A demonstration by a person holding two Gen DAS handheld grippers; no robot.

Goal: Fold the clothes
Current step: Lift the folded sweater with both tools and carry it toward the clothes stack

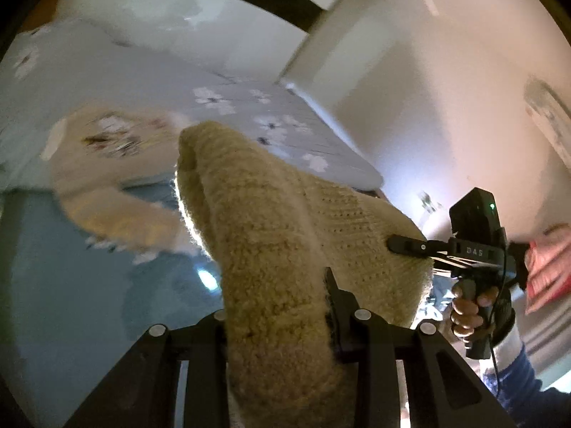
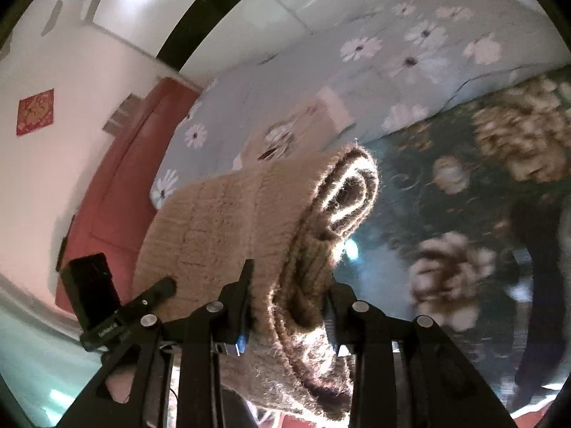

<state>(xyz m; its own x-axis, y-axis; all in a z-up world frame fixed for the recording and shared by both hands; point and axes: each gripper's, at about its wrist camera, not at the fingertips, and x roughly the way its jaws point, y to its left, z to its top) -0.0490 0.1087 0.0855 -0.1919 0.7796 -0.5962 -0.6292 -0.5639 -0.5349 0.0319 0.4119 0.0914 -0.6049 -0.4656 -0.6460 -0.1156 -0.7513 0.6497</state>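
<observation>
Sweater (image 1: 271,249), a beige fuzzy knit, hung in the air between the 2 grippers, well above the bed (image 1: 107,82) with its pale blue flowered cover. The left gripper (image 1: 278,321) had its fingers clamped on a thick bunched fold at one end, and the right gripper (image 2: 289,306) had its fingers clamped on a rolled fold at the other end. In the left wrist view the right gripper's fingers (image 1: 407,246) showed off to the right, pressed into the same knit, with the person's hand (image 1: 471,306) around its handle.

The garment's long axis ran from one gripper across to the other, roughly level, so the span between them was the stretched edge. Both grippers pointed down and forward toward the bed, and neither looked clearly nearer to it. A second, cream garment with a printed front (image 1: 117,142) lay on the cover ahead and to the left in the left wrist view.

My judgement: laying the sweater flat calls for lowering both ends together, forward onto the free cover beside that garment.
</observation>
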